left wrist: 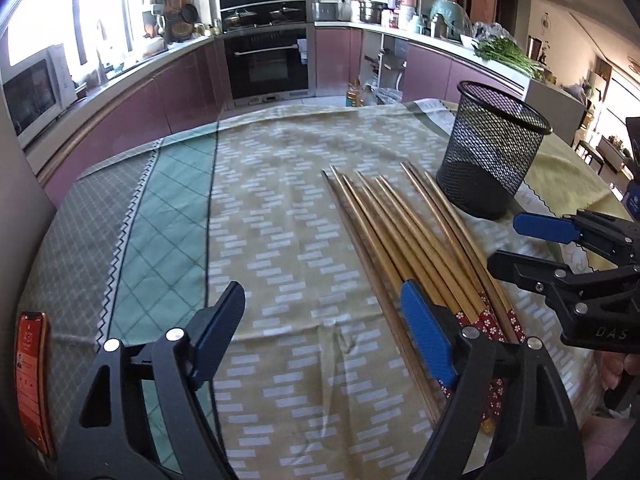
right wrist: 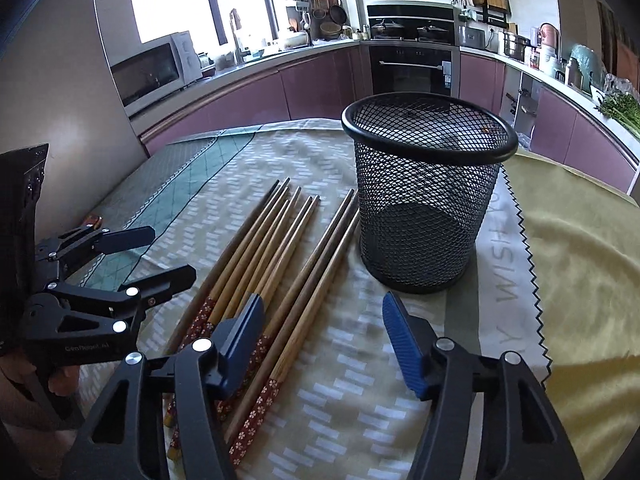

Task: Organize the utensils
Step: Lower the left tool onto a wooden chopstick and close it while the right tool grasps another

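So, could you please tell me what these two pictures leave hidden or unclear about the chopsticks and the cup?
- Chopsticks: the patterned handle ends are covered by the right hand-held gripper in the right wrist view and by the left hand-held gripper in the left wrist view, so no exact count.
- Mesh cup: the dark mesh hides whether its floor is bare, in both views.
- Red phone: cut off by the left view's edge.

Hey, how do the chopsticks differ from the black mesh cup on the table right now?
The chopsticks lie flat in a loose fan on the tablecloth; the mesh cup stands upright beside their tips. The chopsticks are slim wooden sticks with red flowered handle ends; the cup is wide, black and see-through. The chopsticks are many; the cup is a single, empty holder. Both rest on the same cloth, and neither is gripped.
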